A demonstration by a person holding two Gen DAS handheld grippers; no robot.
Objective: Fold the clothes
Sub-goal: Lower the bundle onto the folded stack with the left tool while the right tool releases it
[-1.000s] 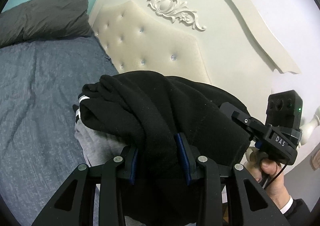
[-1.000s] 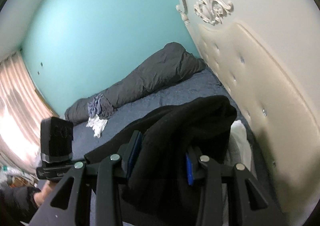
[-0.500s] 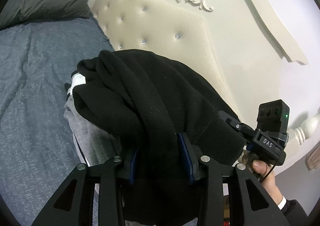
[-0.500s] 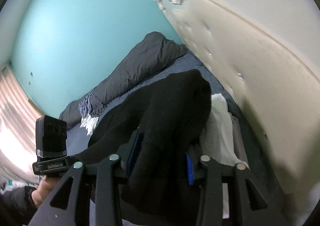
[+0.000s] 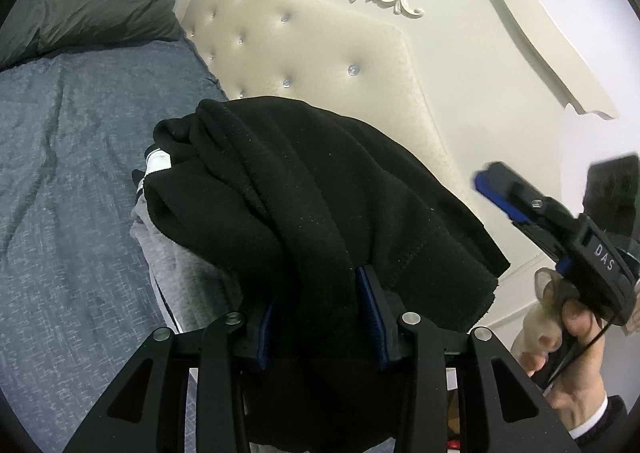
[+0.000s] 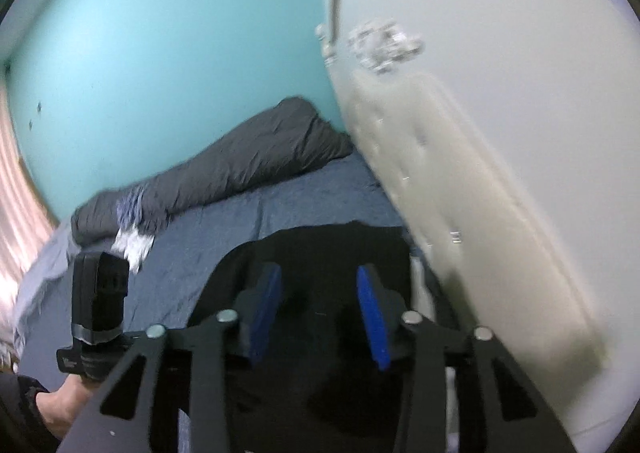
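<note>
Black fleece garment (image 5: 312, 205) — bunched and draped in thick folds, lying on top of a pile of folded clothes (image 5: 172, 257) at the right edge of the bed, close beside the cream tufted headboard (image 5: 320, 65). Grey fabric and a strip of white show under it on the left side of the pile.

Left gripper (image 5: 320, 313): near, bottom centre of its own view. Blue pads press a fold of the fleece from both sides; cloth fills the gap and hangs down below the jaws. Grip clenched on the garment.

Right gripper (image 6: 316, 309): seen from its own camera, blue pads stand apart with bare space between them, the fleece (image 6: 320, 253) lying beyond and beneath, not pinched. Jaws are closing, nothing between them. In the left wrist view the same tool (image 5: 516, 197) sits off to the right of the pile, clear of the cloth, blurred, with the person's right hand (image 5: 572, 365) around its handle.

Bed sheet (image 5: 72, 173) blue-grey, wrinkled. Dark grey duvet (image 6: 240, 169) rolled along the far side against the teal wall (image 6: 160, 53). A small heap of loose blue and white cloth (image 6: 132, 225) at the duvet's left end — blurred, type not readable.
</note>
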